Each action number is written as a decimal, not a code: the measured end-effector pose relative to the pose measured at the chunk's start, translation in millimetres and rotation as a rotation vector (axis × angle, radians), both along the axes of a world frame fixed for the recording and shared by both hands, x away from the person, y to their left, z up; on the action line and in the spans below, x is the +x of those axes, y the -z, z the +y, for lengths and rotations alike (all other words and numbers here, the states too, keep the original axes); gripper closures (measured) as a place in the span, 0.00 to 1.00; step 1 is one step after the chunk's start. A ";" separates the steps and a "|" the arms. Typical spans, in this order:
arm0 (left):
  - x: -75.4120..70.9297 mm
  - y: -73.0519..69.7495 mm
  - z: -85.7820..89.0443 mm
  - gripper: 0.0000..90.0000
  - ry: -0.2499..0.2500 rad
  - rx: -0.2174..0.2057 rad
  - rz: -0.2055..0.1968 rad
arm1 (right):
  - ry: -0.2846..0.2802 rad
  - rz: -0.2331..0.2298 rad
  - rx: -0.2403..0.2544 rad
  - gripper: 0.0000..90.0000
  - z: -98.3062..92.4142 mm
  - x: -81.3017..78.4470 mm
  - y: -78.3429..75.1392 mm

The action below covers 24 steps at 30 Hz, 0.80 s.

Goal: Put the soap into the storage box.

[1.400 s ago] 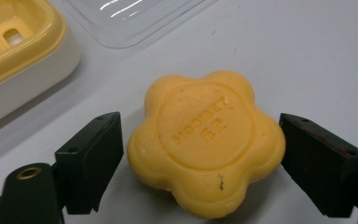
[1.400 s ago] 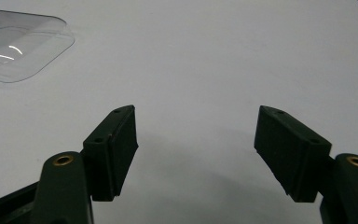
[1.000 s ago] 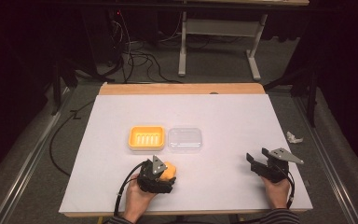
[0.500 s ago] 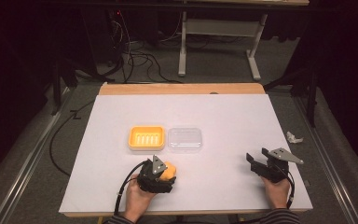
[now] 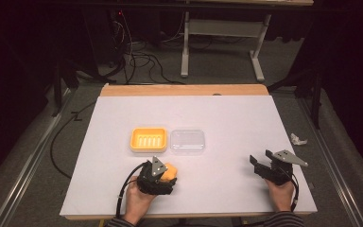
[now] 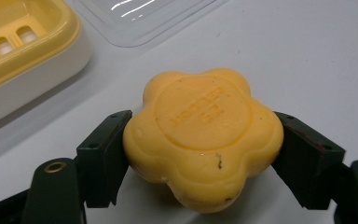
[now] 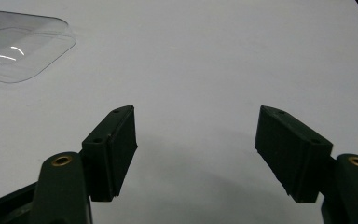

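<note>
I have the left gripper point(image 6: 200, 154) clamped on the yellow flower-shaped soap point(image 6: 203, 137), low and left of centre in the high view, just below the yellow soap dish point(image 5: 148, 139) and its clear lid point(image 5: 187, 141). My right gripper point(image 7: 196, 154) sits at lower right, jaws wide apart and holding nothing, over the white table point(image 5: 246, 118).

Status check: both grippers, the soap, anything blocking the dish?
Left gripper shut on soap. Right gripper open, empty. Yellow dish unobstructed.
</note>
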<state>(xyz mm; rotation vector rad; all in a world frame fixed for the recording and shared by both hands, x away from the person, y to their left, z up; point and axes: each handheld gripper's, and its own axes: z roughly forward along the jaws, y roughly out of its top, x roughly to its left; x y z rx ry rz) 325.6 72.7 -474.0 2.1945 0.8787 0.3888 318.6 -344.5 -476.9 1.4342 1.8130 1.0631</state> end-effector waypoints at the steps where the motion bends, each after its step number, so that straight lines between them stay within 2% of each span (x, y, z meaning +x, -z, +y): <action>1: -0.1 -0.7 0.7 0.29 0.000 -0.001 -0.002 | -0.001 0.000 -0.001 0.33 -0.1 0.1 0.0; 6: -0.1 -4.4 4.8 0.29 0.001 -0.028 -0.009 | -0.001 0.001 -0.002 0.33 0.0 0.4 0.1; 24: 2.0 -22.6 19.5 0.29 -0.011 -0.051 -0.055 | -0.001 -0.002 0.000 0.33 -0.1 -0.3 -0.1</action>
